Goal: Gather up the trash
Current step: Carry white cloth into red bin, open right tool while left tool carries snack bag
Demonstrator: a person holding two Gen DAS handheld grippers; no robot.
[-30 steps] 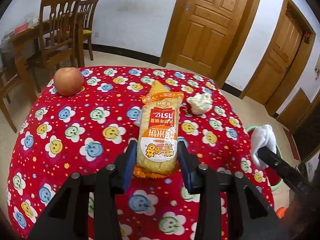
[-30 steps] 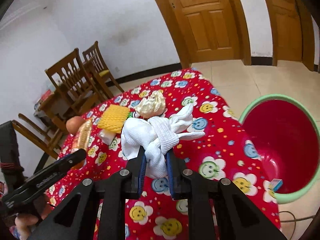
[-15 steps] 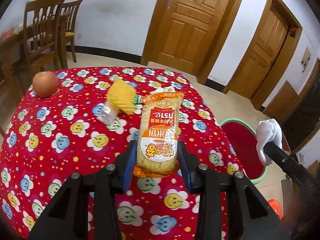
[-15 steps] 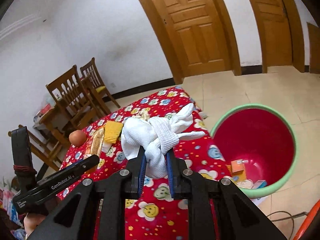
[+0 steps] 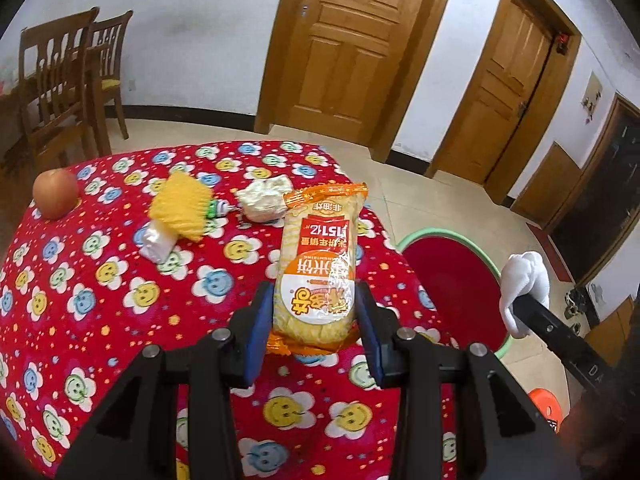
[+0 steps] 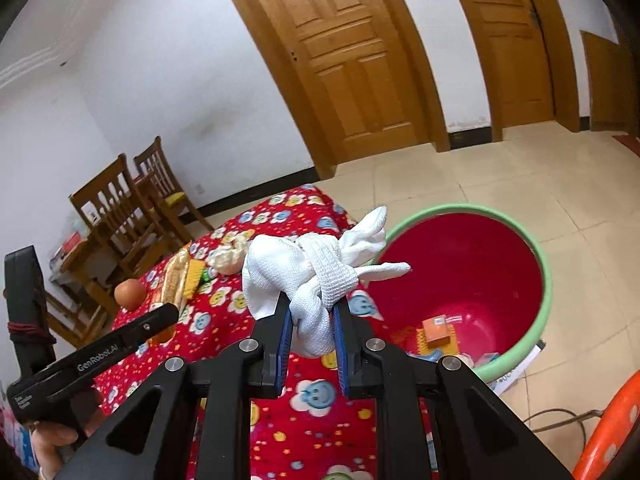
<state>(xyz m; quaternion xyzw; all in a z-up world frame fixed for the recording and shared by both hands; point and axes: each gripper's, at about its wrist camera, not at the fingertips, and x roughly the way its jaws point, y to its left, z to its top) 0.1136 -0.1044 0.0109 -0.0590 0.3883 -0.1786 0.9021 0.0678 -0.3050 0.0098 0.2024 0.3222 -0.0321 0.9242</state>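
Left tool (image 5: 314, 312) clamped on the lower end of a snack packet (image 5: 318, 264), lifted clear of the surface (image 5: 100, 288); right tool (image 6: 310, 322) pinched narrow on a knotted white cloth (image 6: 316, 276). Both grips unchanged from a second ago, nothing slipped. Changed instead: the view. Swung sideways across the surface, so that the red bin (image 6: 546, 280), a second ago only at the right edge of the left view behind the table's corner, now shows most of its bowl just beyond that corner. In the right view, moved from the far right to directly behind the cloth. Apparently mid-carry then, pickup done for these two pieces and the drop into the bin next (probably cloth first, being nearer the rim).

Packet: long, clear-fronted, orange and yellow print, pale yellow cakes visible inside, crimped orange ends, held upright and tilted slightly right. Cloth: soft woven white, tied in a knot, loose tails pointing toward the bin.

Left behind on the surface: a yellow foam net (image 5: 182, 212), a small clear wrapper (image 5: 156, 242) touching it, a crumpled paper ball (image 5: 264, 200) just beside. An apple (image 5: 55, 194) near the far left edge (hardly trash). A few small boxes (image 6: 438, 330) already at the bottom of the bin.
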